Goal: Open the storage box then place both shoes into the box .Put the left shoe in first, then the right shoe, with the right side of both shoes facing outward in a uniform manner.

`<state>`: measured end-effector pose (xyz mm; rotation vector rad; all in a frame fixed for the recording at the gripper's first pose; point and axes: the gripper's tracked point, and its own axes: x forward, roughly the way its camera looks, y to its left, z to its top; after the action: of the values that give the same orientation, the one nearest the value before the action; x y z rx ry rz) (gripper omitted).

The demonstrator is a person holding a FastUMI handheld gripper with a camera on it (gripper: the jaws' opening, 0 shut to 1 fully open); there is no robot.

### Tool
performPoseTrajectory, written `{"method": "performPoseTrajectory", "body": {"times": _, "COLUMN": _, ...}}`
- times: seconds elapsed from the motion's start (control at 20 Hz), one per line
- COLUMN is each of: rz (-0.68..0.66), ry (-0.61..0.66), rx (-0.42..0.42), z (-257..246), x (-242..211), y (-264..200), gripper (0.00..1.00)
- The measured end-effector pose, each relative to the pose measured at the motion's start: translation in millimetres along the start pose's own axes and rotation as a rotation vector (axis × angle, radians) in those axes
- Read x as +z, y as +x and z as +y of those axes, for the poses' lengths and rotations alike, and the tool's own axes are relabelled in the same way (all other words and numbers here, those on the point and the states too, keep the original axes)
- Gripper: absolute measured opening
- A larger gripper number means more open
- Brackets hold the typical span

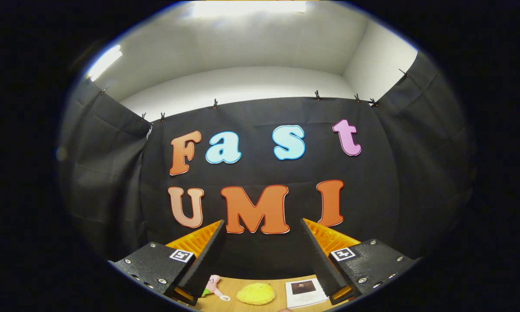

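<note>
The gripper [260, 227] is held high and level, aimed at the booth's black cloth wall [264, 117], a carrying posture rather than a working one. Its fingers stand wide apart with nothing between them. Below and between the fingers, a strip of wooden table [234, 286] carries a yellow plush item [255, 294], a small pink toy [213, 284] and a printed card [304, 292]. The storage box and shoes are out of frame; their position cannot be told.

Gripper [262, 225] held level, pointing forward; both fingers [208, 255] spread wide apart, tips angled slightly inward, nothing between them. Square fiducial marker on each finger base.
</note>
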<state>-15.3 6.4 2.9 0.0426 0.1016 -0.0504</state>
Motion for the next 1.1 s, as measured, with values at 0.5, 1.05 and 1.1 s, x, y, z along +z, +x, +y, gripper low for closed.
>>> {"method": "performPoseTrajectory", "body": {"times": 0.5, "rz": 0.263, "ry": 0.178, "rx": 0.082, "z": 34.3, "x": -72.0, "y": -12.4, "gripper": 0.98}}
{"method": "performPoseTrajectory", "body": {"times": 1.05, "rz": 0.621, "ry": 0.411, "rx": 0.244, "z": 110.2, "x": -188.9, "y": -40.9, "gripper": 0.98}}
{"method": "performPoseTrajectory", "body": {"times": 1.1, "rz": 0.648, "ry": 0.417, "rx": 0.261, "z": 118.9, "x": -199.8, "y": -44.1, "gripper": 0.98}}
